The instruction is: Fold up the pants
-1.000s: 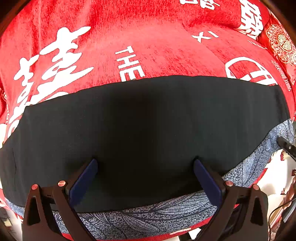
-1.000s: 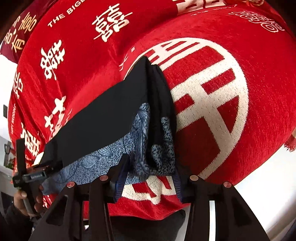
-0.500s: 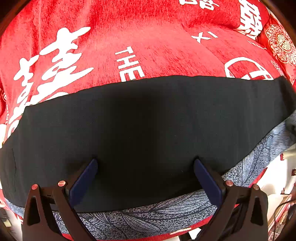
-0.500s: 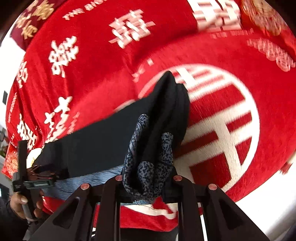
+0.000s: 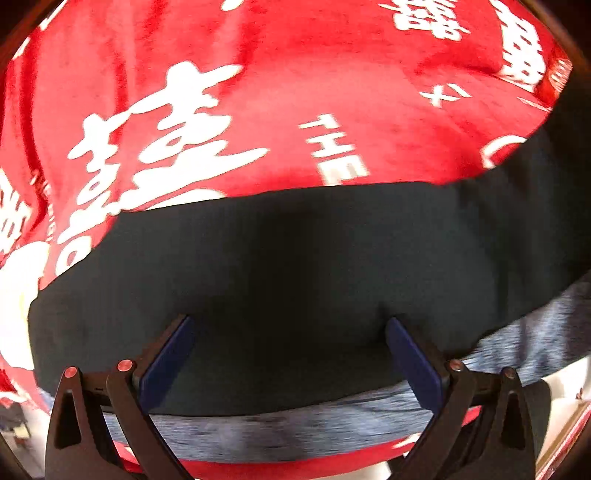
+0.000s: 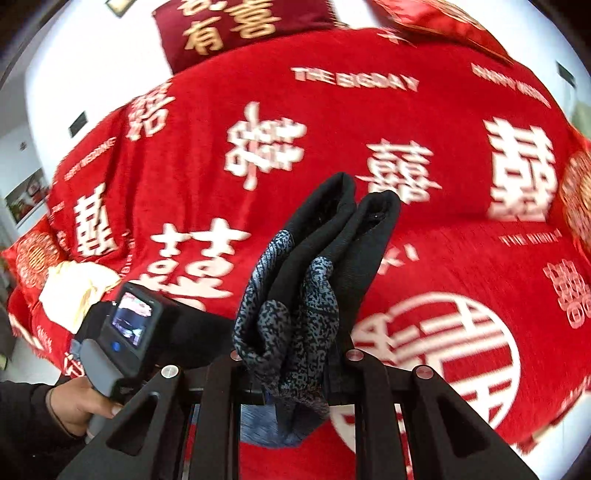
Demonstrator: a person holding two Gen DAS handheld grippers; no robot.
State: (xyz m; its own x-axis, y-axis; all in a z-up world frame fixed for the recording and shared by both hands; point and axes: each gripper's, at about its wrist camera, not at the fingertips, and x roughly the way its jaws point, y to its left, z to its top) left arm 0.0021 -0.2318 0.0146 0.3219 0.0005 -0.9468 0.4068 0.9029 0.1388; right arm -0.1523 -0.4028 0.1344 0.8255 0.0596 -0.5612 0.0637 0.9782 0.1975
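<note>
Red bedspread (image 6: 424, 122) with white characters and lettering covers a bed, filling both views; white wall and a dark red cushion (image 6: 236, 26) at 12 o'clock in the right wrist view.

Item 1: pants (image 5: 295, 266), black outer fabric with a blue-grey patterned lining along the near edge. In the left wrist view they lie spread across the bedspread from 9 o'clock to 3 o'clock, the 3 o'clock end rising off the bed.

Item 2: left gripper (image 5: 291, 328), jaws spread wide over the black cloth, fingertips on or just above it; contact cannot be told. Nothing pinched. In the right wrist view its grey handle and small screen sit at 8 o'clock, held by a hand (image 6: 79, 400) in a dark sleeve.

Item 3: right gripper (image 6: 291, 363), jaws pressed on a bunched end of the pants, folded layers standing up from between the fingers toward 12 o'clock, clear of the bedspread.
</note>
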